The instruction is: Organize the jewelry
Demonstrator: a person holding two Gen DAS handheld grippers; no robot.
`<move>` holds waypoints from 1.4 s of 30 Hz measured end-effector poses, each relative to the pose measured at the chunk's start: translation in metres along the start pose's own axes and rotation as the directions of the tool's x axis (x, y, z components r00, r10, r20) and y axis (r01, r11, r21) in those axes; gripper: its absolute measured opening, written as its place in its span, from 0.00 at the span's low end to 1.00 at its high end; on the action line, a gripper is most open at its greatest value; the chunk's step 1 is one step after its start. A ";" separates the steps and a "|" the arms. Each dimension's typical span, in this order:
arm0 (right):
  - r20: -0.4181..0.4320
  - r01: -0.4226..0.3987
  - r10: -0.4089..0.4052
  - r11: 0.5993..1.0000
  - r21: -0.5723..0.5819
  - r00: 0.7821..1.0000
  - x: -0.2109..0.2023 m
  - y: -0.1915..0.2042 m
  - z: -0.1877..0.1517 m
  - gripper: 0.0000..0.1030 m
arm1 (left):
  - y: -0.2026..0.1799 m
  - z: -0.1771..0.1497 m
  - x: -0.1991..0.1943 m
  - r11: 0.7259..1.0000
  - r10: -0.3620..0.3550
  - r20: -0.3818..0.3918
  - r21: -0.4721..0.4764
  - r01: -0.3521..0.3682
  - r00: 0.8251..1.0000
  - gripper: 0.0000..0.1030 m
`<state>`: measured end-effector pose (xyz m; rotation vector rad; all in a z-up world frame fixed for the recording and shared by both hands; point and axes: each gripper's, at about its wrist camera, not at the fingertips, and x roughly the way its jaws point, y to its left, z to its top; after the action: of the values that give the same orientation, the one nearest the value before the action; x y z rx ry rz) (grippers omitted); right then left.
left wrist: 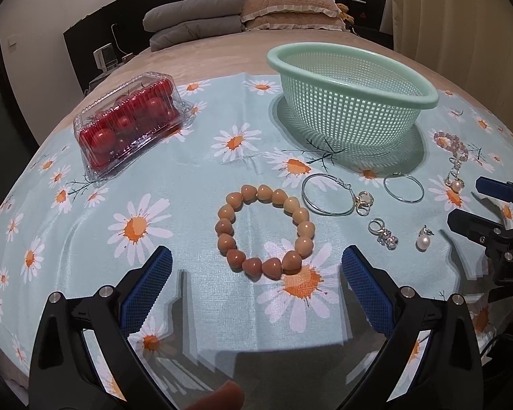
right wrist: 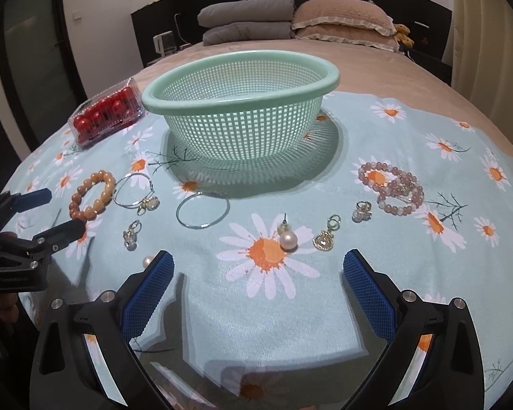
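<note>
An orange bead bracelet [left wrist: 265, 230] lies on the daisy cloth just ahead of my open, empty left gripper [left wrist: 256, 266]; it also shows in the right wrist view [right wrist: 92, 194]. Two silver hoops [left wrist: 326, 194] [left wrist: 403, 188], small charms [left wrist: 383, 232] and a pearl earring [left wrist: 424, 239] lie to its right. My right gripper [right wrist: 258, 266] is open and empty, just short of a pearl earring [right wrist: 288, 237]. A gold shell charm [right wrist: 325, 235], a pink bead bracelet [right wrist: 390, 184] and a hoop [right wrist: 203, 210] lie beyond. The green mesh basket [right wrist: 242, 78] stands empty behind.
A clear box of red tomatoes [left wrist: 130, 119] sits at the back left of the cloth [left wrist: 195, 177]. Pillows [right wrist: 342, 17] and folded grey bedding [right wrist: 246, 20] lie at the head of the bed. Each gripper shows at the edge of the other's view.
</note>
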<state>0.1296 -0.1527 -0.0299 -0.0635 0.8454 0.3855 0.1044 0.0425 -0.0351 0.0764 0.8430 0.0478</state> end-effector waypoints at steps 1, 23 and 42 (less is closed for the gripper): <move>-0.002 -0.009 0.009 1.000 -0.004 1.000 0.003 0.000 0.002 0.93 | 0.000 0.002 0.004 1.000 -0.003 -0.002 0.003 0.003 1.000 0.95; 0.057 -0.052 0.049 0.997 0.049 0.997 0.025 -0.019 0.006 0.90 | 0.004 0.006 0.039 0.997 -0.071 0.078 0.021 0.069 0.994 0.94; 0.036 0.070 -0.069 0.997 -0.021 0.997 -0.008 -0.020 -0.013 0.10 | -0.013 -0.002 0.014 0.986 -0.111 0.057 0.133 0.103 0.992 0.23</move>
<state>0.1226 -0.1763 -0.0347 -0.1062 0.8015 0.3299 0.1124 0.0302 -0.0476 0.1545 0.7844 -0.1103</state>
